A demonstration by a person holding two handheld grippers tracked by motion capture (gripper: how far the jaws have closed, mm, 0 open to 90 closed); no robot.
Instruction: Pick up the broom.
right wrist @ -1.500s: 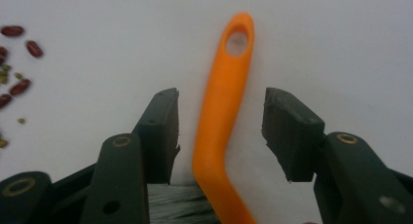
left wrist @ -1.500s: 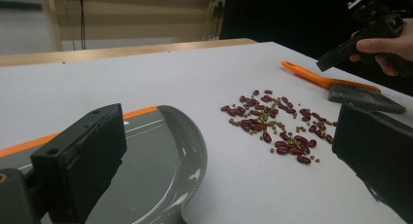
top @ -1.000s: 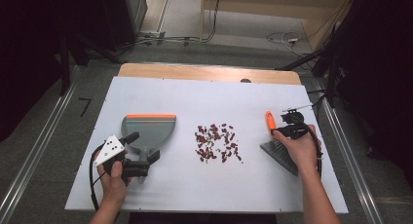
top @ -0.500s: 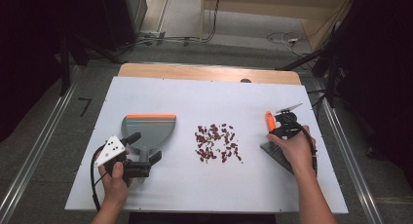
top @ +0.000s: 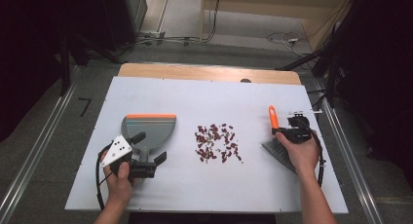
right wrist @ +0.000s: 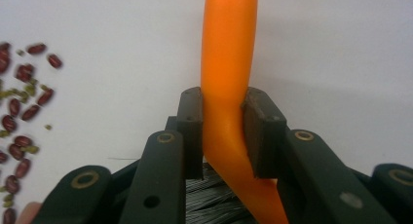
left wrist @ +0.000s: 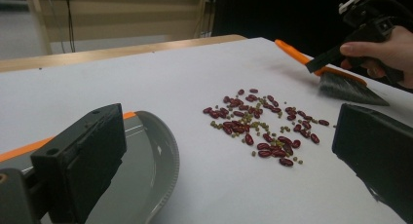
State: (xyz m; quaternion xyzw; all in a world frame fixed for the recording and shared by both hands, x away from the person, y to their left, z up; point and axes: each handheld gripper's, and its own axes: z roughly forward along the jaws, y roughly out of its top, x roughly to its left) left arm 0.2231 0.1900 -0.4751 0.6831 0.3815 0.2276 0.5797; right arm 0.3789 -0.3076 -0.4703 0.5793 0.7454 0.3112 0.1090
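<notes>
1. Your right gripper (right wrist: 221, 131) has its jaws pressed on the orange handle of the brush (top: 273, 118). They have just been closing on it.
2. The brush lies at the right side of the white table (top: 204, 95), with its grey bristles toward you.
3. Your left gripper (top: 146, 163) has its jaws wide apart and holds nothing. It sits just by the near end of the grey dustpan (top: 148, 131).
4. The dustpan lies flat on the left side of the table, with its orange edge away from you.
5. A little pile of red and green beans (top: 216, 142) lies in the middle of the table, between the dustpan and the brush.
6. A strip of wood (top: 209, 73) runs along the far edge of the table.
7. The floor (top: 48, 131) around the table is grey, with metal rails (top: 29, 170) at both sides. Cables (top: 195, 39) lie on the floor behind the table, and the room is dark at the sides.
</notes>
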